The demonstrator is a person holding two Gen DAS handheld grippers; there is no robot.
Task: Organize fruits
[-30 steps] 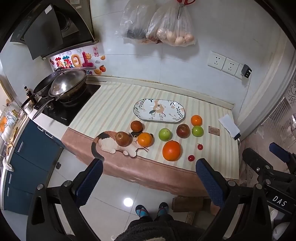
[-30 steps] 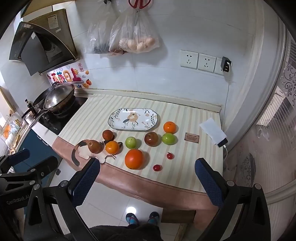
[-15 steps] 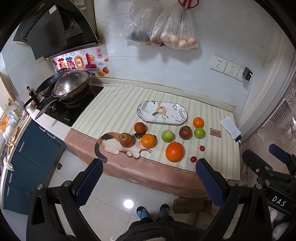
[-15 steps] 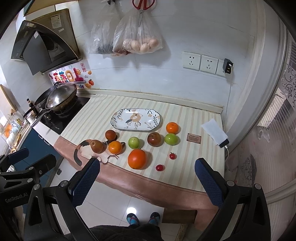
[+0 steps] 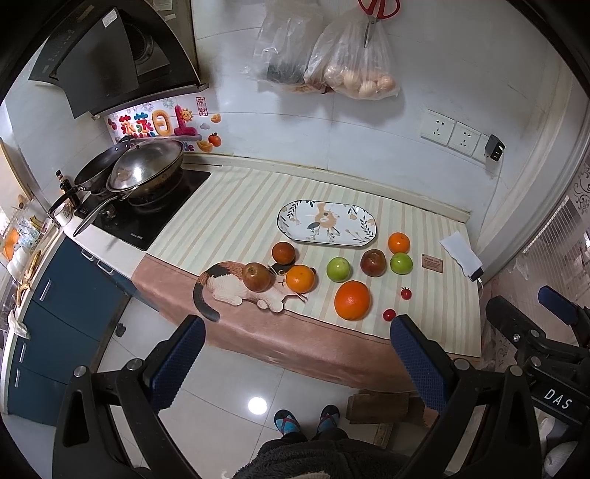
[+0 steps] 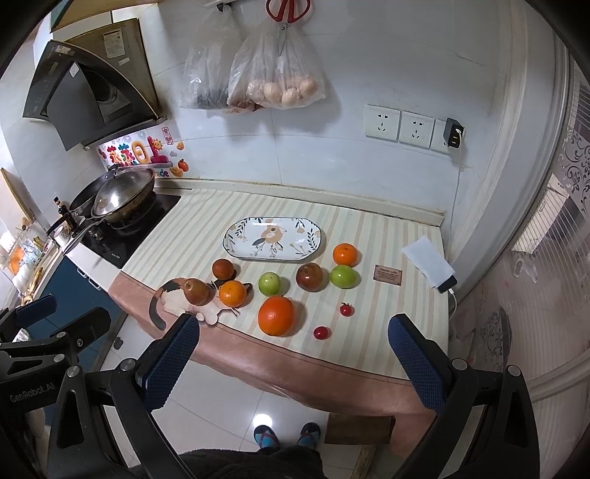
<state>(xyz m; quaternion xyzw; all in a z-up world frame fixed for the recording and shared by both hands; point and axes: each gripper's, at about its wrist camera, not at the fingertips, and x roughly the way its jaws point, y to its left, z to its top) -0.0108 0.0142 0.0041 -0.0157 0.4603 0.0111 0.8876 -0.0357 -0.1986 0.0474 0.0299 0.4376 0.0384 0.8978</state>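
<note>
While ungrasped, fruits (image 5: 351, 299) beside plate (image 5: 326, 222).

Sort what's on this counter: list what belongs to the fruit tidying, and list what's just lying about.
For the job: plate, big orange, two green apples, small oranges, red apple, two cherry tomatoes.

Lying about: wok, small card, phone, hanging bags, scissors.

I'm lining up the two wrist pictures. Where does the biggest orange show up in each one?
Left wrist: the biggest orange sits right of centre, near the cloth's front edge, just left of the two cherry tomatoes.
Right wrist: the biggest orange sits near centre, in front of a green apple.
Shared landmark: the oval plate lies behind the fruit in both.
</note>
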